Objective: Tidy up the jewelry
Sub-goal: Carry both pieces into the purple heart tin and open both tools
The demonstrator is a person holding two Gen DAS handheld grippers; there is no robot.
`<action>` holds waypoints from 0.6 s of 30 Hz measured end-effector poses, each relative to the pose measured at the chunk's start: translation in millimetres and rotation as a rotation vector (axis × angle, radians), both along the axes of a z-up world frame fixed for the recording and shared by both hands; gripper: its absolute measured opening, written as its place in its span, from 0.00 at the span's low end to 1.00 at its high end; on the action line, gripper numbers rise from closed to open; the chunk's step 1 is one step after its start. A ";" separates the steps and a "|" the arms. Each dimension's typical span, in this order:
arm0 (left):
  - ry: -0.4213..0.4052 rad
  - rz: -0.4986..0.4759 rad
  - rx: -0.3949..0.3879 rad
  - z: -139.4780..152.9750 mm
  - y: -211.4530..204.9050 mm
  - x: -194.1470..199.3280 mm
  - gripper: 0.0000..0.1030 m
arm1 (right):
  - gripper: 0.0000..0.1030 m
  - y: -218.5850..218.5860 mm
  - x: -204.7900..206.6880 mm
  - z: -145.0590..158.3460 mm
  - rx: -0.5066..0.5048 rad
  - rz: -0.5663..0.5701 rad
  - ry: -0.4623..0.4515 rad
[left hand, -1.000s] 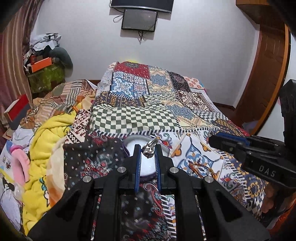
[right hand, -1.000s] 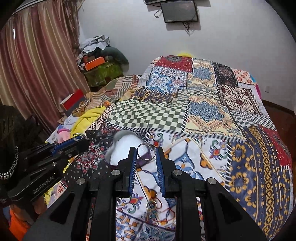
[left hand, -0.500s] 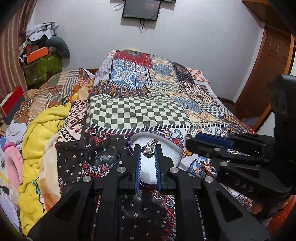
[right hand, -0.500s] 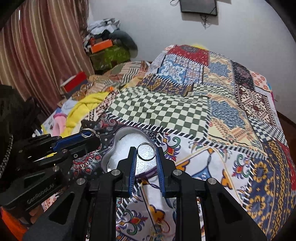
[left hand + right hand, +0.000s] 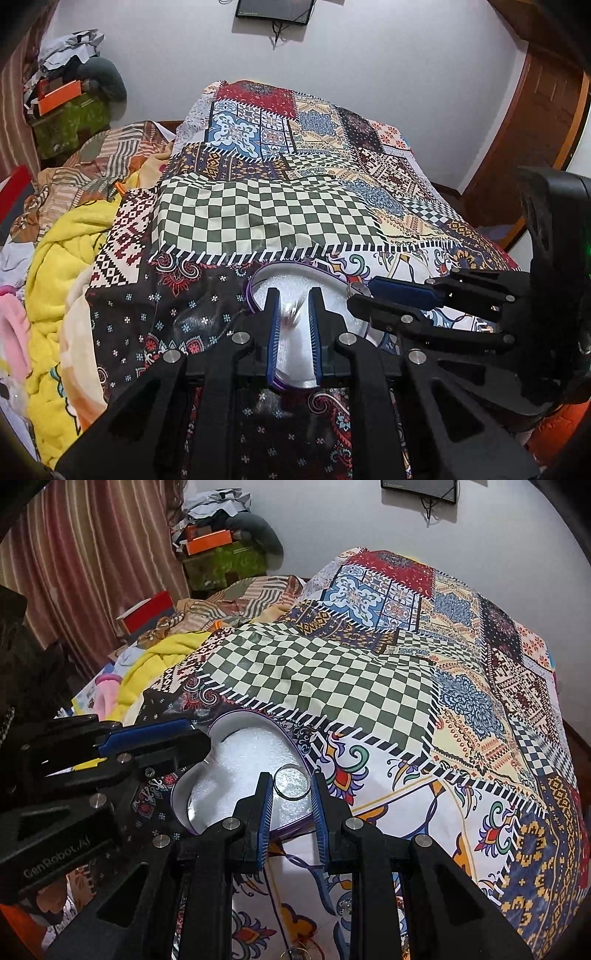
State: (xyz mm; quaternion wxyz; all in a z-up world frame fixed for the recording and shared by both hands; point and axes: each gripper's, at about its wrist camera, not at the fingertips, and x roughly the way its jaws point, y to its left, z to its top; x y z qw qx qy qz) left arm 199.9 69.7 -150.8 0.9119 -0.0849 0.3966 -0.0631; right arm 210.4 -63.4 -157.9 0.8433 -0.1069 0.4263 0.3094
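Observation:
A heart-shaped box [image 5: 252, 284] with a purple rim and white foam lining lies on the patchwork quilt. My left gripper [image 5: 293, 292] hangs over the foam, its jaws slightly parted. A small silver piece [image 5: 291, 314] shows as a blur low between the pads, loose from them. My right gripper [image 5: 293, 775] is over the box's [image 5: 221, 720] right lobe and is shut on a thin silver ring [image 5: 291, 782]. From the left wrist view, that ring [image 5: 355, 289] shows at the right gripper's [image 5: 360, 295] tip. No piece shows at the left gripper's [image 5: 201, 744] tip there.
The quilt [image 5: 369, 672] covers the whole bed. More small jewelry [image 5: 345, 904] lies on it near my right gripper's base. A yellow blanket [image 5: 55, 258] and piled clothes lie left. A wooden door [image 5: 535, 110] stands at the right.
Both grippers moved forward and down over the heart-shaped box. The silver piece slipped from the left gripper's tip and is blurred lower between the pads. The right gripper still holds the ring.

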 end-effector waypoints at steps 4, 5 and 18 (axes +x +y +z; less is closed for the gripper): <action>0.004 0.001 -0.005 -0.1 0.6 3.6 0.13 | 0.18 1.0 1.2 -1.3 0.000 0.004 0.007; 0.003 0.004 -0.006 0.5 1.1 3.8 0.13 | 0.18 1.5 1.0 -1.7 0.000 0.008 0.011; -0.016 0.049 0.029 11.2 7.8 -7.7 0.27 | 0.32 10.5 -2.5 -6.3 -0.048 0.030 0.012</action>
